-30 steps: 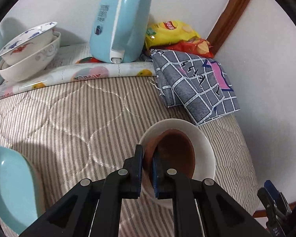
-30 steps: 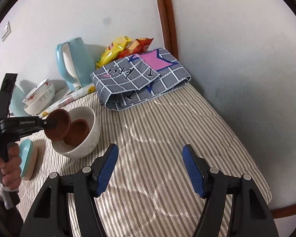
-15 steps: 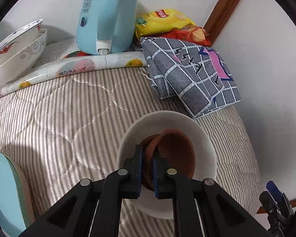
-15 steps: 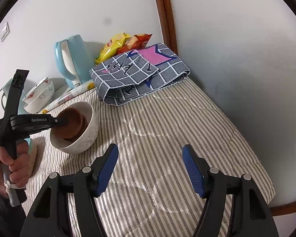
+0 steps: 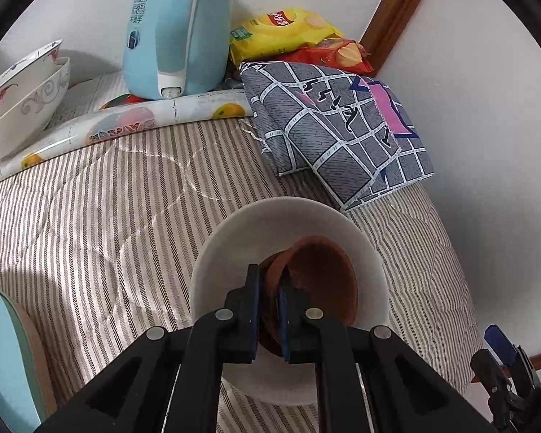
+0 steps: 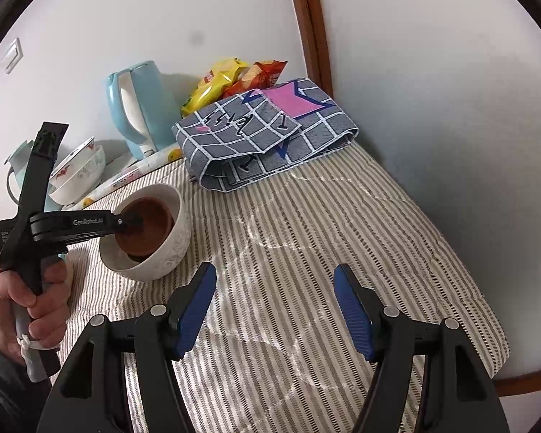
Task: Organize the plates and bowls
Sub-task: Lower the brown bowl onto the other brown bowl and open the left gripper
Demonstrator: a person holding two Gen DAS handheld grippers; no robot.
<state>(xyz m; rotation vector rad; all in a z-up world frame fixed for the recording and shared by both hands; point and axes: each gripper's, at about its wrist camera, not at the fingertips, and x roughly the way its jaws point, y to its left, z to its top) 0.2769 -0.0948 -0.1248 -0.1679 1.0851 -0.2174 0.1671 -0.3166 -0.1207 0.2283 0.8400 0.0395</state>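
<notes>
The right gripper point(image 6: 274, 306) sits nearest in the right wrist view, jaws spread wide, blue pads holding nothing, above the striped cloth point(image 6: 306, 238).

The left gripper point(image 5: 268, 310) has its jaws nearly together, clamped on the near rim of a brown bowl point(image 5: 321, 274). The brown bowl sits tilted inside a white bowl point(image 5: 234, 238), which stands on the striped cloth. A second brown piece shows beneath the held bowl; its exact form cannot be told.

In the right wrist view the left gripper's arm reads "GenRobot.AI" in white lettering. A hand point(image 6: 29, 303) wraps the gripper handle in a fist, handle upright, fingers of the tool reaching level into the white bowl.

At the left edge of the left wrist view lies a pale blue plate point(image 5: 3, 357).

Farther back, a folded grey checked cloth point(image 5: 339, 133) with a pink patch and dark handwritten characters lies beside the white bowl. A rolled fruit-print sheet point(image 5: 126, 126) runs along the cloth's far edge. Two stacked white patterned bowls point(image 5: 21, 104) stand at far left.

A pale blue kettle point(image 5: 176, 29) stands against the wall; its handle carries vertical Chinese characters, too small to read. Behind the checked cloth lie a yellow snack bag point(image 5: 285, 32) with a red logo and a red snack bag point(image 5: 339, 54).
</notes>
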